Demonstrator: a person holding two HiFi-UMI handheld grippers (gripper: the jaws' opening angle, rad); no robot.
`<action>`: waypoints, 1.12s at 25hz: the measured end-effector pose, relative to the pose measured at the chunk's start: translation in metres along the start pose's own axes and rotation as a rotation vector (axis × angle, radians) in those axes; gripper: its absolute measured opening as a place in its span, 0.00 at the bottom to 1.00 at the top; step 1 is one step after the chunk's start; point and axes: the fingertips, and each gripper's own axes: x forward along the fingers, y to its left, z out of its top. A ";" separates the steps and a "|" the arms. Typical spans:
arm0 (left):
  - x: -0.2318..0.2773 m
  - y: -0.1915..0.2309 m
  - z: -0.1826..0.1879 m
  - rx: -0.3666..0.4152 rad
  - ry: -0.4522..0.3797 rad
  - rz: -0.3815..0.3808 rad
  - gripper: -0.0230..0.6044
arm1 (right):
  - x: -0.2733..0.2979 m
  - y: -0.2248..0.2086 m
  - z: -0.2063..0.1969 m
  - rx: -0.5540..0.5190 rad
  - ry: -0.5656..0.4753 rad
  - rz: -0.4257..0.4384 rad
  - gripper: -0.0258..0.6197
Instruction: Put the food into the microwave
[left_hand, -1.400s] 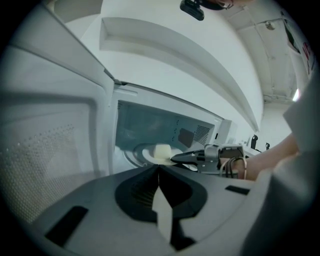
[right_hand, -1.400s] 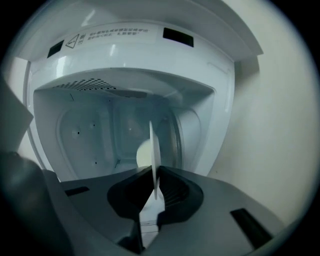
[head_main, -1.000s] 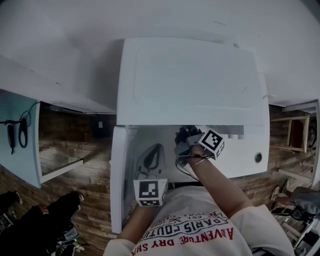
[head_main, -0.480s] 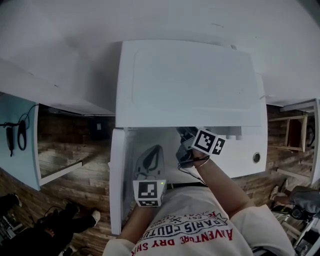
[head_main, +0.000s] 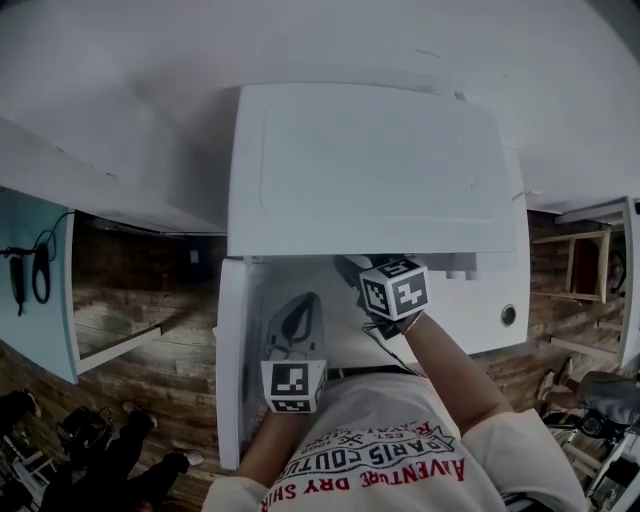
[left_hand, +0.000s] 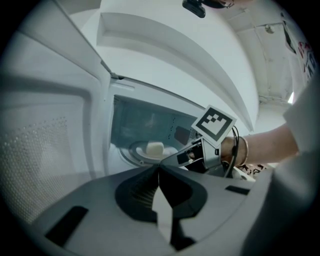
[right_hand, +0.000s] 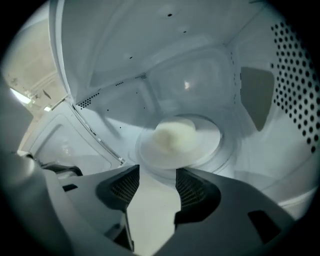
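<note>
my right claw (right_hand: 157, 172) has just been opening, nothing between its jaws — food (right_hand: 174, 136) sits on the turntable (right_hand: 212, 144) at 12 o'clock inside the microwave (head_main: 380, 160); left claw (left_hand: 159, 169) closed, empty.

Head view is looking steeply down on the microwave (head_main: 375, 165) top from above. Left gripper view is facing in from near the open door (left_hand: 45, 150), left side. Right gripper view is sitting inside, v. close, facing the far wall (right_hand: 175, 85). Both gripper views are sharing the food (left_hand: 155, 148) on its plate (right_hand: 210, 145).
</note>
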 end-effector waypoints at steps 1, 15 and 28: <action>0.000 0.001 0.000 -0.001 0.001 0.002 0.05 | 0.000 -0.001 -0.002 -0.030 0.024 -0.020 0.40; -0.002 0.003 0.001 -0.015 -0.005 0.005 0.05 | -0.015 0.001 -0.003 -0.298 0.140 -0.168 0.15; -0.019 -0.021 0.040 0.049 -0.094 -0.003 0.05 | -0.093 0.045 0.008 -0.213 -0.197 -0.146 0.06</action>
